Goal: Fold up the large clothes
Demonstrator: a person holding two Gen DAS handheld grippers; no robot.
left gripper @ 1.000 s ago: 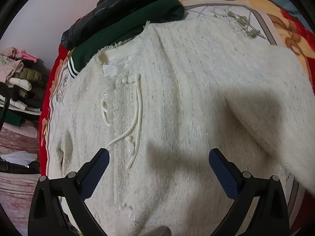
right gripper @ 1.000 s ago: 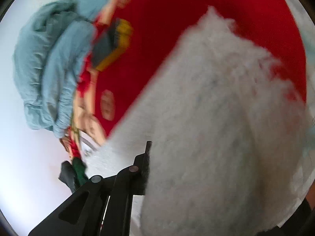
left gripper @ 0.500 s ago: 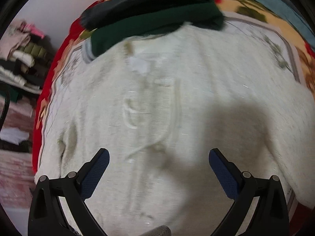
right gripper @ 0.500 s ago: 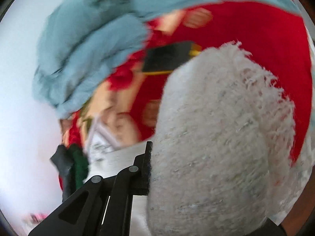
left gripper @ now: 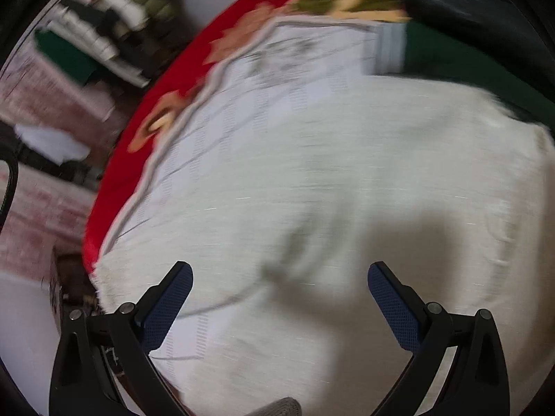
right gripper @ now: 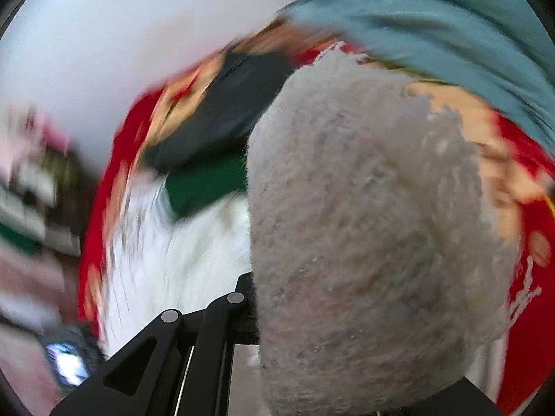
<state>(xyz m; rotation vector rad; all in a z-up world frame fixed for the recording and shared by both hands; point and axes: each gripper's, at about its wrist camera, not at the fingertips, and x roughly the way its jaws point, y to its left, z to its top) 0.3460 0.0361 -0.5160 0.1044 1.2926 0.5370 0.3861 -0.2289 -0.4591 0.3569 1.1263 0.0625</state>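
Observation:
A large cream woolly jacket [left gripper: 347, 190] lies spread on the bed. In the blurred left wrist view it fills the middle and right. My left gripper [left gripper: 280, 270] hangs open above the jacket's left part, near its hem and the bed's side, with nothing between the blue pads [left gripper: 170, 308]. In the right wrist view a thick bunch of the same cream cloth [right gripper: 364, 225] rises from my right gripper [right gripper: 255, 298], which is shut on it. The cloth hides the right finger; only the black left finger [right gripper: 222, 315] shows.
A green garment with a striped cuff [left gripper: 451, 55] and a black leather jacket [left gripper: 468, 3] lie at the jacket's far side. The bedspread [left gripper: 277, 79] is white inside a red flowered border [left gripper: 242, 17]. Shelves of folded clothes [left gripper: 104, 34] stand beyond the bed's left edge. Blue-grey cloth [right gripper: 433, 17] lies far right.
The left gripper swept leftward over the jacket, still open; the collar and cords left its view and the bed's edge came in. The right gripper kept its hold and swung toward the black and green clothes.

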